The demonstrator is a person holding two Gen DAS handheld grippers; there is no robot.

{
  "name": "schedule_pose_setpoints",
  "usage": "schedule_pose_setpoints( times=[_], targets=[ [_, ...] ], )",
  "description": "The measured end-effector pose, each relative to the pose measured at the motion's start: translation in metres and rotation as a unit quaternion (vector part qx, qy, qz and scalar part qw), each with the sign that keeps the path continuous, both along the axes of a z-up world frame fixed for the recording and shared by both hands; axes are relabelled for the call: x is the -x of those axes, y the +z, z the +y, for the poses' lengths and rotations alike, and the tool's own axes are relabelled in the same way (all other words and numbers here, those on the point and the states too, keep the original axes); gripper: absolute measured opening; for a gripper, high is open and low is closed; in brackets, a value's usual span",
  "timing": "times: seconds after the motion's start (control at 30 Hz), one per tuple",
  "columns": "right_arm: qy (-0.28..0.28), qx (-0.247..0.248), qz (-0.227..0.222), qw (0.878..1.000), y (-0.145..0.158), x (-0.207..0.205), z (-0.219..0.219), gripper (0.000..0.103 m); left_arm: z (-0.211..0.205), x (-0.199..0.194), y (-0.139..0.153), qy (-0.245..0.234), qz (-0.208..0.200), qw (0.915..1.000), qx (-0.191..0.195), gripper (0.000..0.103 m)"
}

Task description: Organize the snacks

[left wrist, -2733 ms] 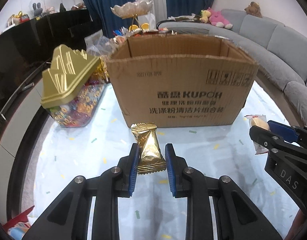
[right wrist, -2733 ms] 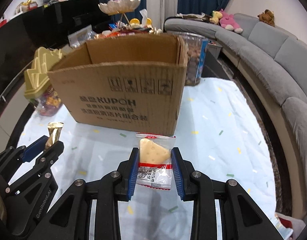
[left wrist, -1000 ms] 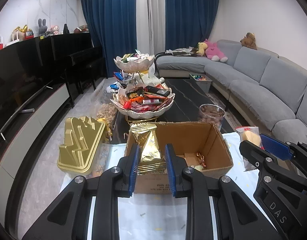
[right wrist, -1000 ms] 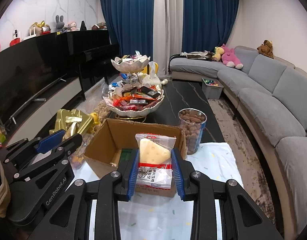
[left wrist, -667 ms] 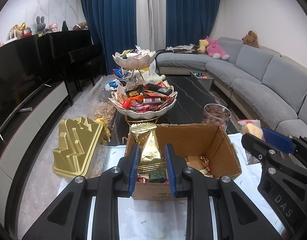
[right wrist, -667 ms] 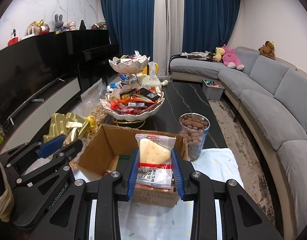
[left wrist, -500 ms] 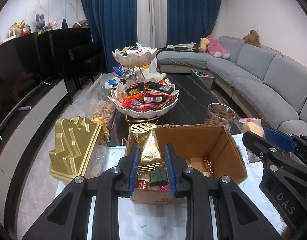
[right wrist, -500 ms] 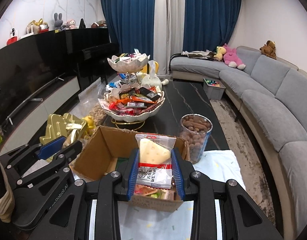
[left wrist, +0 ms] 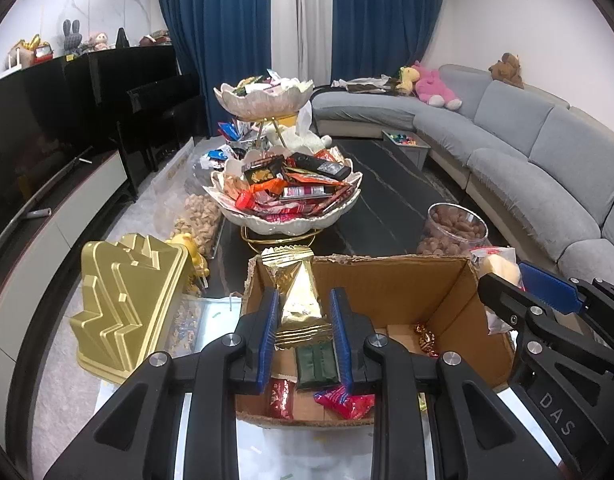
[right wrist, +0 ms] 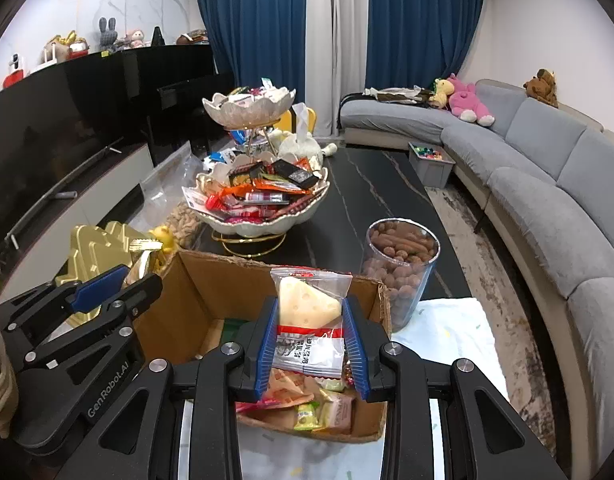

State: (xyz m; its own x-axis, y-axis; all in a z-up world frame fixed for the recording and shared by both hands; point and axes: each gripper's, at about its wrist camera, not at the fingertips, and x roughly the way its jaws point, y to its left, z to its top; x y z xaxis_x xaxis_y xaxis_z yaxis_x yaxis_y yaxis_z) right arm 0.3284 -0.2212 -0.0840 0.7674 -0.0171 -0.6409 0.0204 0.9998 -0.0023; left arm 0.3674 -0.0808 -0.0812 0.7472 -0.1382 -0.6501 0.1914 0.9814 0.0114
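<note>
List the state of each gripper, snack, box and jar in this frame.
Left gripper: shut on gold snack packet, above the box.
Right gripper: shut on cheese snack packet, above the box.
Cardboard box: open, partly filled with snacks.
Clear nut jar: lidless, nearly full.

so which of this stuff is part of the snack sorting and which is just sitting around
In the job: gold packet in left gripper; cheese packet in right gripper; box.

Lying about: gold lid, nut jar, tiered bowl, sofa.
</note>
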Motion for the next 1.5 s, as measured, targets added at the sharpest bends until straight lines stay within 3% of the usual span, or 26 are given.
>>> schedule_pose_setpoints(
  times=[0.6,0.67,0.73,0.77,0.83,1.03,1.5],
  targets=[
    [0.017,0.013,0.021,1.0,-0.023,-0.019,-0.001,0.034,0.0,-0.02,-0.02,-0.011,0.026,0.9996,0.006,0.027],
    [0.019,0.018,0.02,0.999,-0.022,-0.018,0.0,0.035,0.001,-0.02,-0.02,-0.011,0.026,0.9996,0.005,0.032],
    [0.019,0.019,0.02,0.999,-0.021,-0.018,0.0,0.041,0.002,-0.019,-0.019,-0.009,0.024,0.9997,0.006,0.05],
    [0.017,0.023,0.018,0.999,-0.02,-0.017,-0.001,0.045,0.004,-0.018,-0.018,-0.005,0.02,0.9998,0.004,0.052],
    [0.011,0.028,0.012,0.999,-0.018,-0.014,-0.002,0.065,0.005,-0.017,-0.017,-0.004,0.016,0.9999,0.003,0.061],
    [-0.004,0.037,0.005,0.999,-0.013,-0.011,-0.005,0.081,0.01,-0.012,-0.013,0.004,0.008,0.9999,-0.009,0.075],
    [-0.016,0.043,-0.014,0.999,0.01,0.016,-0.004,0.085,0.02,0.016,0.008,0.012,-0.002,0.9999,-0.006,0.083]
  ],
)
